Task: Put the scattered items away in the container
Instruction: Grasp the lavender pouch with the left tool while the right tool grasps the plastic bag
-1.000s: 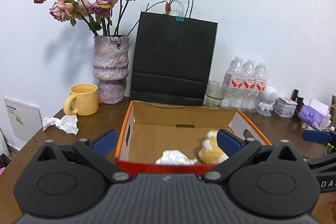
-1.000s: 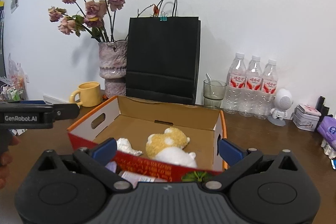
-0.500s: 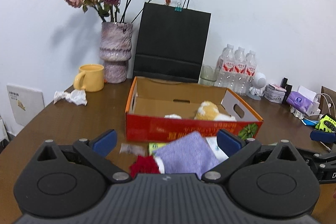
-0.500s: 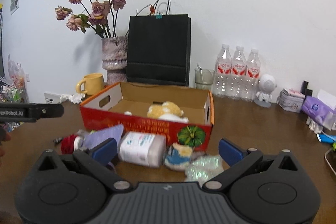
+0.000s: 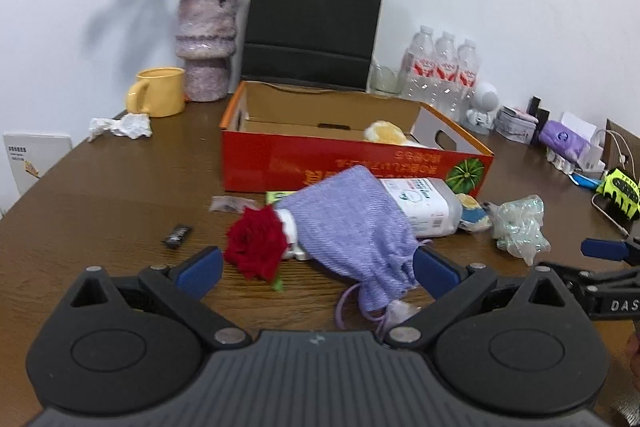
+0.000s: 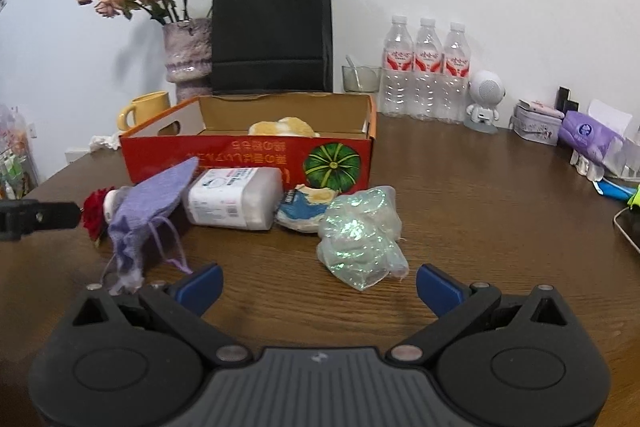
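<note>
The red cardboard box (image 5: 280, 155) (image 6: 248, 155) stands on the brown table with a yellow plush toy (image 5: 386, 131) inside. In front of it lie a purple knit pouch (image 5: 352, 223) (image 6: 152, 195), a red rose (image 5: 256, 243), a white plastic bottle (image 6: 236, 197), a blue-and-white wrapper (image 6: 298, 211) and a crumpled iridescent bag (image 6: 358, 231). My left gripper (image 5: 318, 269) is open, its jaws either side of the pouch and rose. My right gripper (image 6: 318, 281) is open and empty, just short of the iridescent bag.
A yellow mug (image 5: 158, 91), a vase of dried roses (image 5: 206, 43), a black paper bag (image 5: 316, 23), three water bottles (image 6: 426, 67) and a small white robot figure (image 6: 486, 101) line the wall. Crumpled tissue (image 5: 120, 127) and a small dark wrapper (image 5: 178, 235) lie left.
Both grippers have pulled back from over the box and dropped lower, so the scattered items in front of the box have come into view. Both stay open.
</note>
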`<state>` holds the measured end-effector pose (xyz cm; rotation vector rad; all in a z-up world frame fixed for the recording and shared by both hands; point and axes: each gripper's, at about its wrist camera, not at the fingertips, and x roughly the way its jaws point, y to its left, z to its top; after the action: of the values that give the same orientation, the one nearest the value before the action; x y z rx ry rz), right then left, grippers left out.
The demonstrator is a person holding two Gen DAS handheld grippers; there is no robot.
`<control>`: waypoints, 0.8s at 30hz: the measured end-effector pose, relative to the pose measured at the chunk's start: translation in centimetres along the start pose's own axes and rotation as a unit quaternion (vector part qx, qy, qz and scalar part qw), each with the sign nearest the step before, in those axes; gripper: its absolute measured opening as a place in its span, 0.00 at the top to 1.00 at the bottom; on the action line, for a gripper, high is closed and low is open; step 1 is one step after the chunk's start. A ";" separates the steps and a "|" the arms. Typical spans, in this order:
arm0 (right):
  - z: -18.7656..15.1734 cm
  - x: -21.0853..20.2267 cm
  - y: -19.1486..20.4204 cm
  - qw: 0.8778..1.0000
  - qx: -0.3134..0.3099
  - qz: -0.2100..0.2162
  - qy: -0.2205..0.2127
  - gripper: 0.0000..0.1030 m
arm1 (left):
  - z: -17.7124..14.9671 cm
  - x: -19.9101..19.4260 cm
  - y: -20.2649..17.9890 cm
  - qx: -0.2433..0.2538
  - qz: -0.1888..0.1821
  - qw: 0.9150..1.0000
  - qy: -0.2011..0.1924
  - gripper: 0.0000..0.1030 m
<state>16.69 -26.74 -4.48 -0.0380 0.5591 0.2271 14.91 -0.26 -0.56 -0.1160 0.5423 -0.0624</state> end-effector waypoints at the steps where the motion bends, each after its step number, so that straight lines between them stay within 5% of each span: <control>1: 0.1 0.3 -0.1 1.000 0.002 -0.002 0.000 0.00 | 0.1 0.4 -0.4 0.002 -0.003 1.000 0.002 0.00; 10: 2.0 4.5 -1.1 0.999 -0.015 -0.033 0.016 0.03 | 0.2 5.7 -4.7 0.042 0.014 0.999 0.020 0.00; 13: 2.4 6.2 -1.5 0.999 -0.010 -0.042 0.024 0.09 | 0.1 7.3 -4.9 0.039 0.029 0.998 0.030 0.08; 16: 2.3 7.5 -1.9 0.998 0.003 -0.046 0.033 0.21 | -0.1 8.2 -4.4 0.022 0.039 0.998 0.037 0.31; 18: 2.1 7.9 -2.1 0.998 0.008 -0.037 0.041 0.49 | -0.1 8.2 -4.0 0.010 0.031 0.999 0.031 0.58; 20: 1.9 7.4 -2.1 0.999 0.009 -0.027 0.035 0.54 | -0.2 7.9 -3.5 -0.004 0.020 0.999 0.024 0.73; 24: 1.5 5.8 -1.9 1.000 0.014 -0.009 0.005 0.63 | -0.3 6.7 -2.9 -0.022 0.015 1.000 -0.001 0.76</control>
<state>22.66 -27.22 -6.38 -0.0178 0.5717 0.2025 20.42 -3.73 -3.91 -0.1514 0.5437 -0.0216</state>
